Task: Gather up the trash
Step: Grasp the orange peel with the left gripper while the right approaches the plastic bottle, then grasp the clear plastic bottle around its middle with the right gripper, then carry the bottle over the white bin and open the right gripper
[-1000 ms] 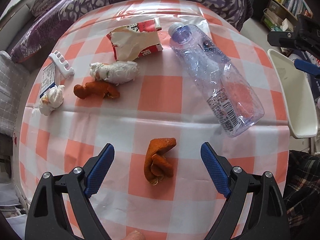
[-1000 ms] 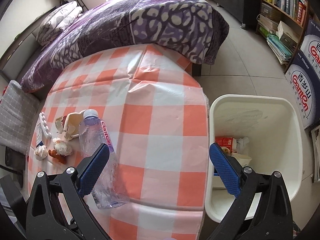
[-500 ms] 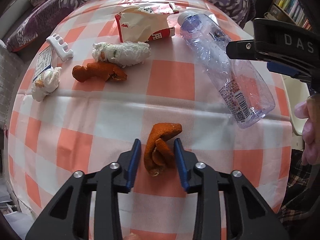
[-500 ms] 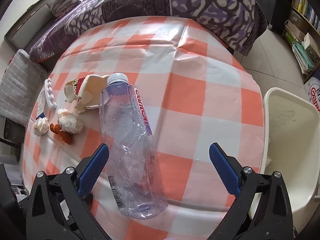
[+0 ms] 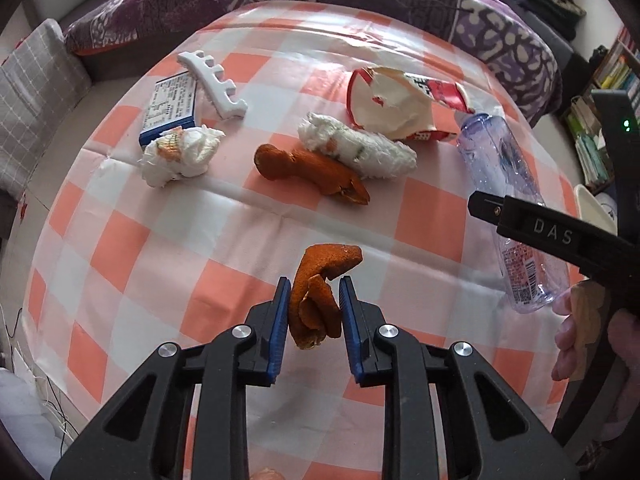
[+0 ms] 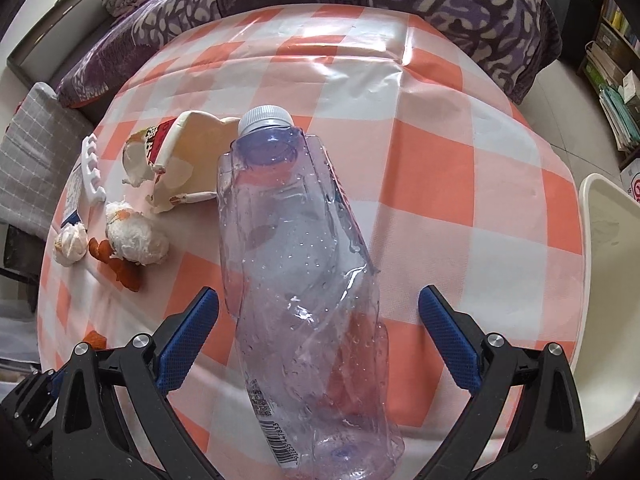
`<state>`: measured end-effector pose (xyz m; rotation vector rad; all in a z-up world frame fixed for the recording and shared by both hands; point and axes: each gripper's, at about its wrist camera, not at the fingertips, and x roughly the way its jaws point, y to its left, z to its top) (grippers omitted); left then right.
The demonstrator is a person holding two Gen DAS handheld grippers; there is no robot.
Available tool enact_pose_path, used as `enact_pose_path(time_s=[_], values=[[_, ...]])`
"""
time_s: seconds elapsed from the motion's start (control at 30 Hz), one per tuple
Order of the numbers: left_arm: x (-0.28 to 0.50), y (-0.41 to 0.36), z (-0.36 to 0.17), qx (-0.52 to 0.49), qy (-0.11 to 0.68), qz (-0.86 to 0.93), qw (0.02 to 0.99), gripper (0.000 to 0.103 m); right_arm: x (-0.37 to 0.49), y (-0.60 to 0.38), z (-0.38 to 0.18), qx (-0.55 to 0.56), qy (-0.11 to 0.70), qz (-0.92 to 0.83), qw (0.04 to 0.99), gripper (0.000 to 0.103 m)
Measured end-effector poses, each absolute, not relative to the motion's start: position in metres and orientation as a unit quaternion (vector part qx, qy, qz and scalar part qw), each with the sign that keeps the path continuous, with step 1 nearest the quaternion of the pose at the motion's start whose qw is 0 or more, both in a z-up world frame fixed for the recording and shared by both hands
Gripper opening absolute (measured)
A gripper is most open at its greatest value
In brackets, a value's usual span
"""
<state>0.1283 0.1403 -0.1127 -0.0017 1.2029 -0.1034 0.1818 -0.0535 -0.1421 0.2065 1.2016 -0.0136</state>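
Your left claw (image 5: 313, 312) grips an orange peel (image 5: 320, 284) between its blue pads, raised just off the checked worktop (image 5: 120, 248), while your right claw (image 6: 318, 336) hangs wide open astride the crushed plastic bottle (image 6: 296, 264), touching nothing. The pick-up step looks finished on the left; what remains there is the carry to the white bin (image 6: 604, 264) beside the worktop's right edge, and the right side needs only to close on the bottle's soft body. A second ago the left pads stood apart around the peel, then narrowed, and the right claw was over the bin before swinging across to the bottle. Farther off wait a second peel (image 5: 308, 172), two tissue wads (image 5: 356, 152), and a torn red carton (image 5: 400, 104).
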Motion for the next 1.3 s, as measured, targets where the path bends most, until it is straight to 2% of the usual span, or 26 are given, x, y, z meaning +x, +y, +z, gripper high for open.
enact_pose_path(time_s=[0.1,0.13,0.2,0.23,0.93,1.3], values=[[0.128,0.147,-0.106,-0.011,0.557,-0.039,0.83,0.025,0.184,-0.052,-0.142,0.1,0.557,-0.005,0.824,0.094],[0.129,0.149,-0.104,-0.017,0.555,-0.036,0.831,0.025,0.184,-0.051,-0.142,0.098,0.554,-0.005,0.827,0.089],[0.13,0.153,-0.101,-0.027,0.55,-0.029,0.835,0.025,0.185,-0.046,-0.138,0.075,0.546,-0.007,0.834,0.064],[0.132,0.155,-0.099,-0.032,0.546,-0.025,0.837,0.025,0.185,-0.044,-0.136,0.067,0.543,-0.007,0.837,0.063],[0.139,0.155,-0.044,-0.052,0.443,0.04,0.894,0.025,0.148,-0.043,-0.051,0.054,0.367,0.012,0.929,0.062],[0.14,0.127,-0.024,-0.05,0.411,0.034,0.91,0.025,0.132,-0.059,-0.029,0.034,0.331,-0.003,0.943,0.062]])
